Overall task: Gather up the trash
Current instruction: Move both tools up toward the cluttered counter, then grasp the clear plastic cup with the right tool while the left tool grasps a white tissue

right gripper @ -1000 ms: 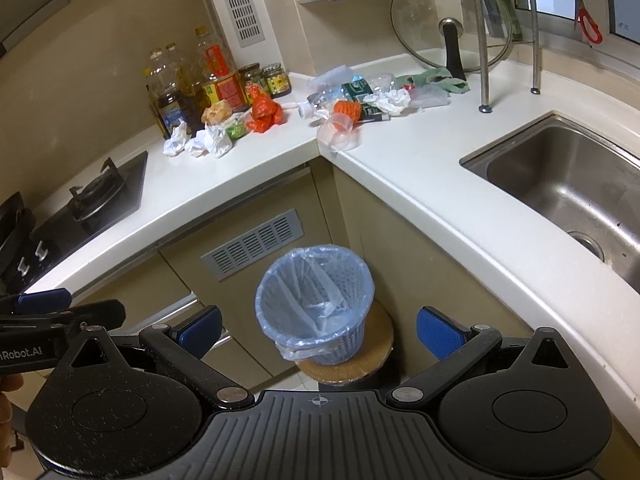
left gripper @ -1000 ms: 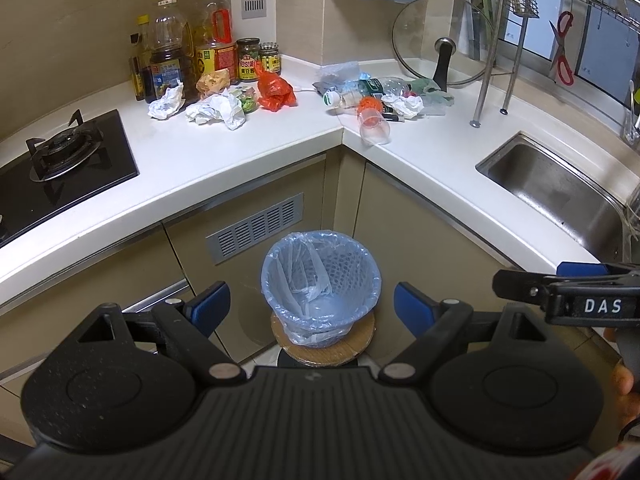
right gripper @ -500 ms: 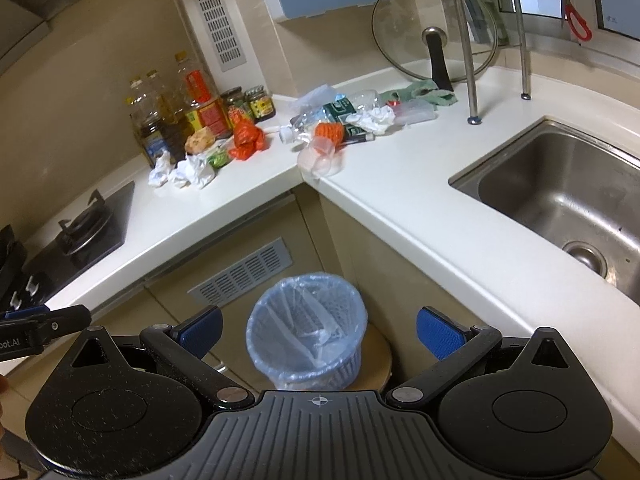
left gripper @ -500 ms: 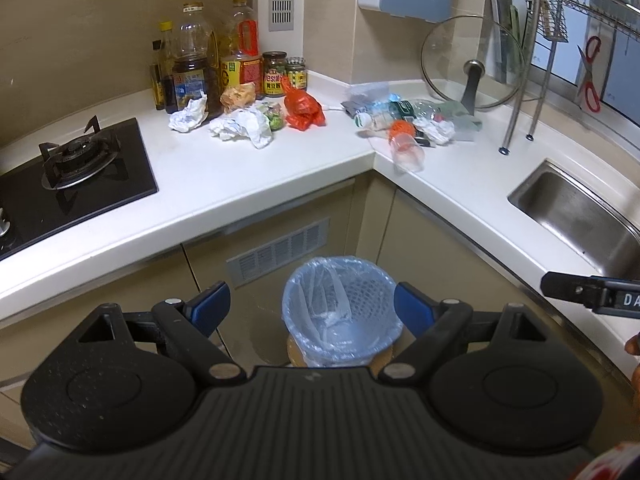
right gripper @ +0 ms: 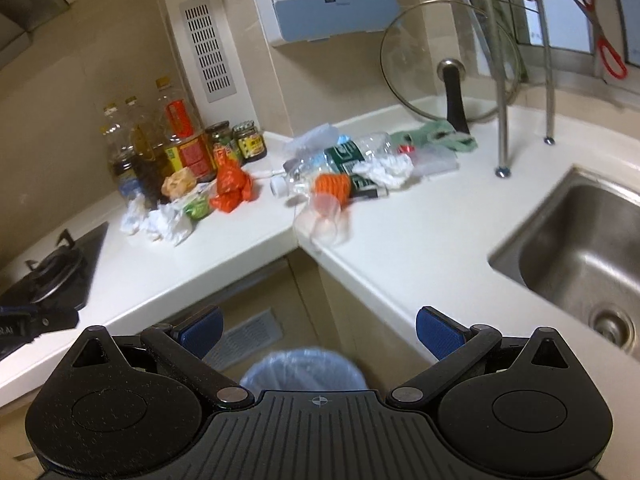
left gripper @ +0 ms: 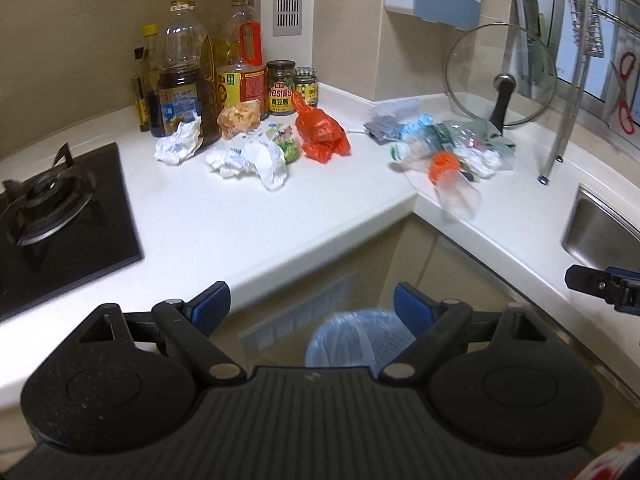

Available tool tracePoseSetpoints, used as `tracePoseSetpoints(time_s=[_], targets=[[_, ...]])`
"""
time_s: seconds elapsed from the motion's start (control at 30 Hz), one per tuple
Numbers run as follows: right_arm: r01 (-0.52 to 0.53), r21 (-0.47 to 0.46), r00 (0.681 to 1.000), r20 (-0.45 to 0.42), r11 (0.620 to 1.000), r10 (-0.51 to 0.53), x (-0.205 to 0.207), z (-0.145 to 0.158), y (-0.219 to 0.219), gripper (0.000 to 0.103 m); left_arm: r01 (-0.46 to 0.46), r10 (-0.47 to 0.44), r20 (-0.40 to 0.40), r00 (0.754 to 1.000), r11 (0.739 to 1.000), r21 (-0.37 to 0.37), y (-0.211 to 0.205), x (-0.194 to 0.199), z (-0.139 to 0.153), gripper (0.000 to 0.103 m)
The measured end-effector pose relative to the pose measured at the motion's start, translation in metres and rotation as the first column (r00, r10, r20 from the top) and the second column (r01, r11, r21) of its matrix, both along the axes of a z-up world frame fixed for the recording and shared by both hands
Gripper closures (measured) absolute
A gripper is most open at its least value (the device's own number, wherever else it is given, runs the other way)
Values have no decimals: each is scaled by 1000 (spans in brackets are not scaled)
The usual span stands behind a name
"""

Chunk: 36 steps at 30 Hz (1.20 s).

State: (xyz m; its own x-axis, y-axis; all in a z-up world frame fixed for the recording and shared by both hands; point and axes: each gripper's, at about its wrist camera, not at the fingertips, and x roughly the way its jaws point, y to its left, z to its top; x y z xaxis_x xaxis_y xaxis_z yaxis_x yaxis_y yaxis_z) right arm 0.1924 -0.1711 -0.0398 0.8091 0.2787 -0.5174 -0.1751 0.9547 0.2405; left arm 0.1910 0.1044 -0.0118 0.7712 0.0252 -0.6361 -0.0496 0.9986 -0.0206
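Note:
Trash lies in two heaps on the white corner counter (left gripper: 224,232). The left heap holds crumpled white paper (left gripper: 248,160) (right gripper: 164,222), a red plastic bag (left gripper: 322,134) (right gripper: 232,186) and a green wrapper (right gripper: 196,208). The right heap holds a clear cup (left gripper: 456,194) (right gripper: 322,218), an orange net (right gripper: 332,186), a crushed bottle (right gripper: 340,156) and white tissue (right gripper: 386,170). A bin with a blue liner (left gripper: 356,340) (right gripper: 300,368) stands on the floor below. My left gripper (left gripper: 312,300) and right gripper (right gripper: 318,330) are both open and empty, above the bin and short of the counter edge.
Oil bottles and jars (left gripper: 224,84) line the back wall. A gas hob (left gripper: 52,216) lies at the left, a steel sink (right gripper: 580,248) at the right. A glass lid (right gripper: 448,68) leans by a dish-rack leg (right gripper: 502,120). Red scissors (right gripper: 604,40) hang at the window.
Both grippers have risen and moved toward the counter; the bin has dropped low in both views and the trash heaps appear larger. Both grippers stay open.

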Motion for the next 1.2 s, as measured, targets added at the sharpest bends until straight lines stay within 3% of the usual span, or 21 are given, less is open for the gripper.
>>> tracePoseSetpoints(time_s=[0.3,0.47,0.93,1.03,1.17,1.2], targets=[[34,-11,999,11,999,-34,82,-15,41,11,44,-44,-8,999,999,11,37,82,-17,16],[75,-61,997,30,995,-73,122,-25,61,16,79,-79,-4,997,997,16,48,116,-28,17],[184,-126,983,31,975,-182,180,-55,76,23,158,-158,-5,987,987,28,62,176,-52,21],[192,-138,981,27,972,-190,185,-57,78,29,165,-165,-2,986,986,38,62,185,-55,22],[199,-149,980,17,969,-199,188,-60,78,48,176,-176,4,984,984,36,62,194,-55,22],[201,-150,979,14,968,-201,189,-60,78,49,178,-178,6,984,983,38,62,196,-56,22]])
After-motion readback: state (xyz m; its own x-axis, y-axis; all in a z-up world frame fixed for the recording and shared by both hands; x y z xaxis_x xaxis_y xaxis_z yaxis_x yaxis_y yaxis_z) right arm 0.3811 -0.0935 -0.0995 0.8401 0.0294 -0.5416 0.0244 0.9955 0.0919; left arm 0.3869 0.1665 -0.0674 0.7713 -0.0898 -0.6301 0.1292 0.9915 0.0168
